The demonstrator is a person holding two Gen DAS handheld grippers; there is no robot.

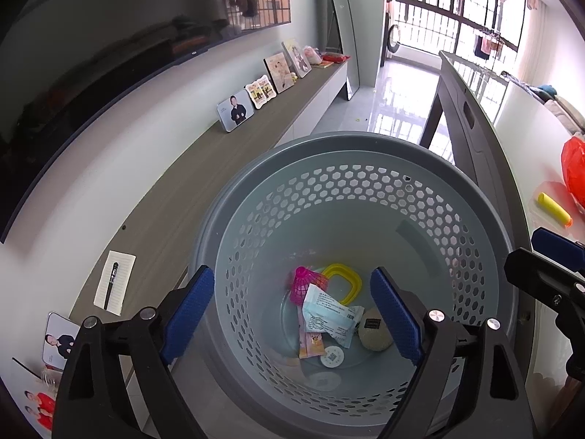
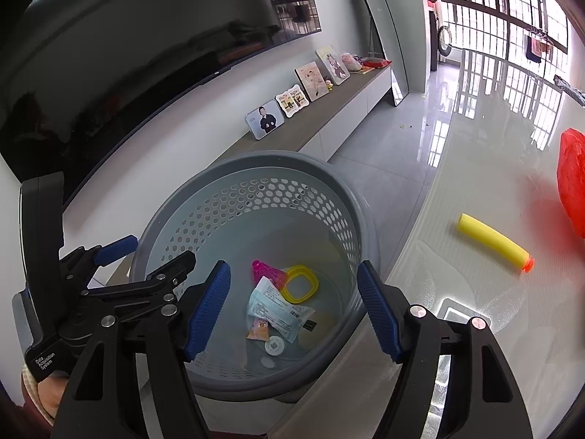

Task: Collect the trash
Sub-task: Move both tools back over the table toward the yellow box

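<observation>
Both grippers, left [image 1: 292, 311] and right [image 2: 294, 309], hang open and empty above the grey basket [image 1: 365, 197], whose floor holds a white wrapper [image 1: 329, 311], yellow ring [image 1: 343, 280] and pink shuttlecock [image 1: 301, 285]; a yellow dart [image 2: 493, 243] lies on the table [image 2: 475, 292] at right.

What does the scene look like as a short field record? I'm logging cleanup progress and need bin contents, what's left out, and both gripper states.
bin: grey perforated basket, upright on the floor beside the white table
in bin: pink shuttlecock, yellow square ring, white wrapper, round beige item, small packet
left out: yellow foam dart and red plastic bag on the table
left hand-held gripper: open, empty, above the bin
right hand-held gripper: open, empty, above the bin
</observation>
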